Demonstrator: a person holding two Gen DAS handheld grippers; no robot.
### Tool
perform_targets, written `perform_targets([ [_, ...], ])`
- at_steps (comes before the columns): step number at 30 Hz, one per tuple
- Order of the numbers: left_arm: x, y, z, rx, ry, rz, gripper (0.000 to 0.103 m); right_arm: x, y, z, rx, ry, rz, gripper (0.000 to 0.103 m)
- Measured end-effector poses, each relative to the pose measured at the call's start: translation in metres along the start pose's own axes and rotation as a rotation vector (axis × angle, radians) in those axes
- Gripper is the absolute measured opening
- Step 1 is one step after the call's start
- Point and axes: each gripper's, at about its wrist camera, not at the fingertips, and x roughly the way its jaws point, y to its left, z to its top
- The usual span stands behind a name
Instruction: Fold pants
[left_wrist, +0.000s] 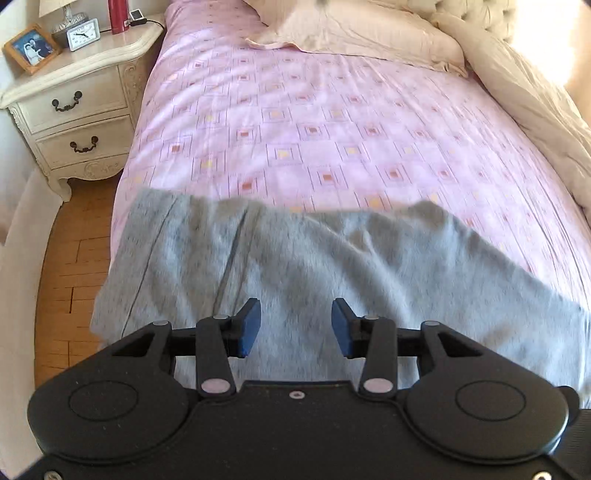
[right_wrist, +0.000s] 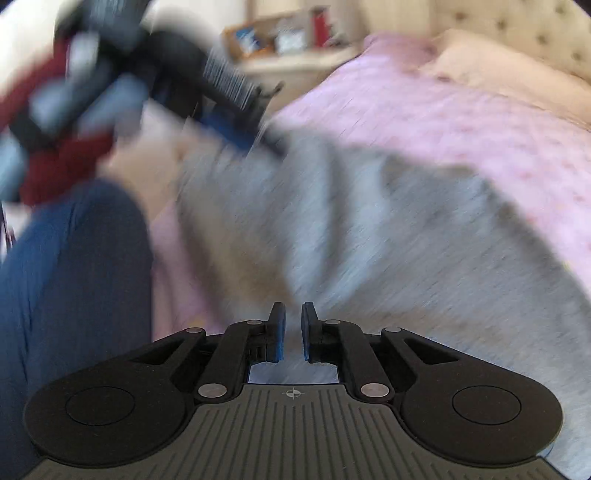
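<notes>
Grey pants lie across the near end of the bed, spread wide with creases. My left gripper hovers over them, jaws wide open and empty. In the right wrist view the pants fill the middle, blurred by motion. My right gripper is above them with its blue pads almost together, a narrow gap between them and nothing in it. The left gripper shows at the upper left of that view, blurred, near the pants' far edge.
A pink patterned sheet covers the bed. Pillows and a cream duvet lie at the head and right side. A white nightstand with clock, photo frame and red bottle stands left. The person's blue-clad leg is at the left.
</notes>
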Motion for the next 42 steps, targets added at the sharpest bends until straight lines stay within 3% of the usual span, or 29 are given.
perform_targets([
  [2,0.016,0.002,0.005,0.008,0.042,0.029,0.050,-0.011,-0.017,0.014,0.055,-0.069,-0.037,0.017],
  [5,0.041,0.009,-0.006,0.046,0.174,0.085,0.050,-0.011,-0.049,0.042,0.122,-0.140,-0.104,0.027],
  [7,0.039,0.008,-0.009,0.070,0.167,0.083,0.051,0.000,-0.071,0.058,0.144,-0.159,-0.162,0.029],
  [9,0.041,0.007,-0.009,0.093,0.181,0.067,0.060,0.012,-0.093,0.070,0.194,-0.156,-0.197,0.029],
  [13,0.043,0.010,-0.011,0.052,0.139,0.016,0.067,0.040,-0.128,0.076,0.309,-0.140,-0.191,0.029],
  [16,0.045,0.020,-0.009,-0.015,0.109,-0.017,0.069,0.052,-0.145,0.073,0.331,-0.070,-0.157,0.029],
  [22,0.033,0.029,-0.011,-0.117,0.000,-0.101,0.065,0.043,-0.094,0.051,0.140,-0.012,-0.071,0.030],
  [26,0.021,0.018,-0.016,-0.051,-0.084,-0.116,0.065,0.044,-0.073,0.043,0.038,-0.011,-0.088,0.031],
  [30,0.022,0.003,-0.018,0.027,-0.089,-0.111,0.059,0.048,-0.093,0.057,0.149,-0.048,-0.084,0.030],
  [38,0.020,0.015,-0.019,-0.034,-0.155,-0.145,0.059,0.061,-0.130,0.081,0.253,-0.089,-0.074,0.030],
  [42,0.020,0.014,-0.017,-0.040,-0.156,-0.148,0.059,0.077,-0.137,0.082,0.294,-0.004,-0.015,0.031],
])
